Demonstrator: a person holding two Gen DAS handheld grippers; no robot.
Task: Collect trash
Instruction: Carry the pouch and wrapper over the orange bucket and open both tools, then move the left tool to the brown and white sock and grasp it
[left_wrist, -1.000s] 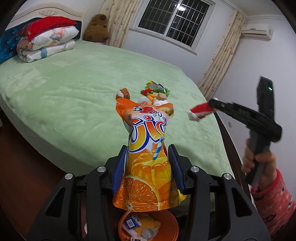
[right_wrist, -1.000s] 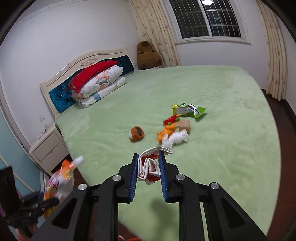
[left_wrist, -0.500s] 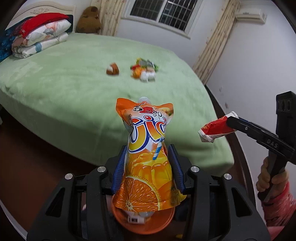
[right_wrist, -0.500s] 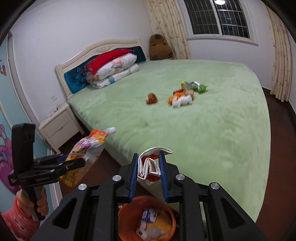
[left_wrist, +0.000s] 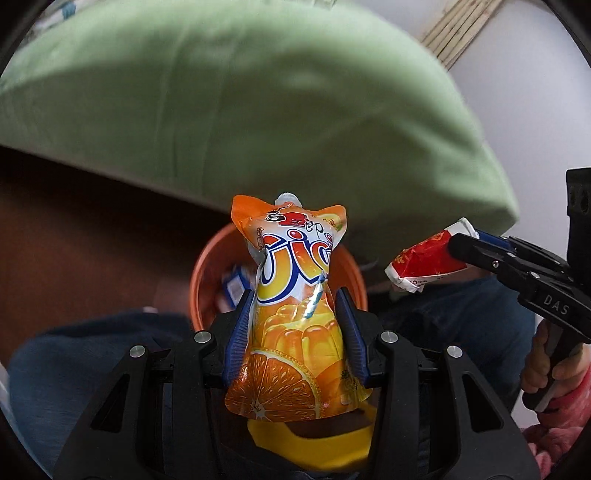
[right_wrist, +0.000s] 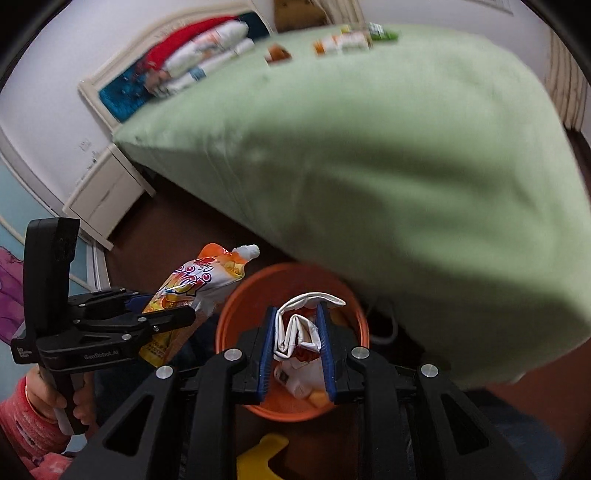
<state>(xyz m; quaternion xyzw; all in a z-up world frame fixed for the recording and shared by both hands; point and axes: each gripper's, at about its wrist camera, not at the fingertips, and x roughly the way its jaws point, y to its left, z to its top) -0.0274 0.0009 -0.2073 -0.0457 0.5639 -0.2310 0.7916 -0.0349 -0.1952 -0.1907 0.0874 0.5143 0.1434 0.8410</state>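
Since half a second ago we are tipping both claws down off the bed, and the orange bin, earlier at the bottom edge, is now sitting right behind what we carry.

In the left wrist view, our left claw (left_wrist: 295, 328) is gripping the orange jelly pouch (left_wrist: 295, 317) between its blue pads, spout upward. The orange bin (left_wrist: 201, 273) is showing behind the pouch, which is hiding most of its inside; we are making out only a blue-and-white packet (left_wrist: 234, 284) against its left wall. To the right, our right claw (left_wrist: 458, 245) is pinching a red-and-white wrapper (left_wrist: 424, 264) beside the bin, not over it from this angle. The green bed (left_wrist: 258, 103) is filling the top, blurred.

In the right wrist view, our right claw (right_wrist: 297, 336) is clamping the folded wrapper (right_wrist: 299, 328) directly above the bin (right_wrist: 236, 314). Here the inside is visible: a white carton-like piece and something yellow, hard to identify. Our left claw (right_wrist: 173, 310) is holding the pouch (right_wrist: 192, 291) just left of the rim. Only this view is showing the leftover trash (right_wrist: 340, 40) far up the bed (right_wrist: 406, 166), smeared by motion, plus the nightstand (right_wrist: 107, 188).
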